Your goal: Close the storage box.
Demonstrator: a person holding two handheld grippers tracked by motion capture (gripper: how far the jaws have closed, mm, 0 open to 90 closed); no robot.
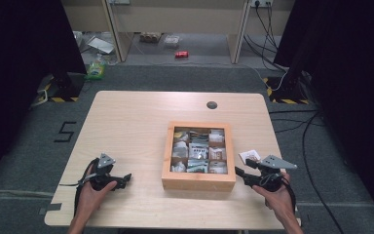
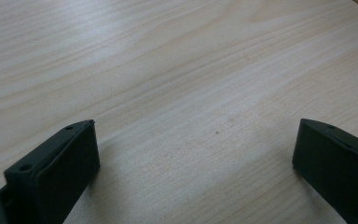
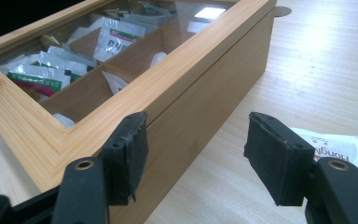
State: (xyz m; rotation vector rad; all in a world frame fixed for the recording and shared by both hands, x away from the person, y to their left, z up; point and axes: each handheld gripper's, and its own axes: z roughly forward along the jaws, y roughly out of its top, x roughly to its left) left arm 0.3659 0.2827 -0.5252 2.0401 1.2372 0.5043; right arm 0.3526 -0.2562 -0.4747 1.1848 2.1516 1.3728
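Wooden tea box (image 1: pixel 198 182), glass lid down, sits mid-table. My right gripper (image 3: pixel 193 156) gapes empty at its near corner beside a loose sachet (image 3: pixel 342 149); my left gripper (image 1: pixel 123 181) rests open. Lid not yet lifted, I judge.

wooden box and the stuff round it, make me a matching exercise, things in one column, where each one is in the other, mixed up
Things:
1. wooden box
2. white sachet
3. left gripper
4. round grey disc

Places:
A. on the table's far edge, beyond the box
B. lying on the table right of the box, by the right gripper
C. middle of the table, holding packets in compartments
D. near the front left of the table, jaws open over bare wood

Pairs: 1-C, 2-B, 3-D, 4-A
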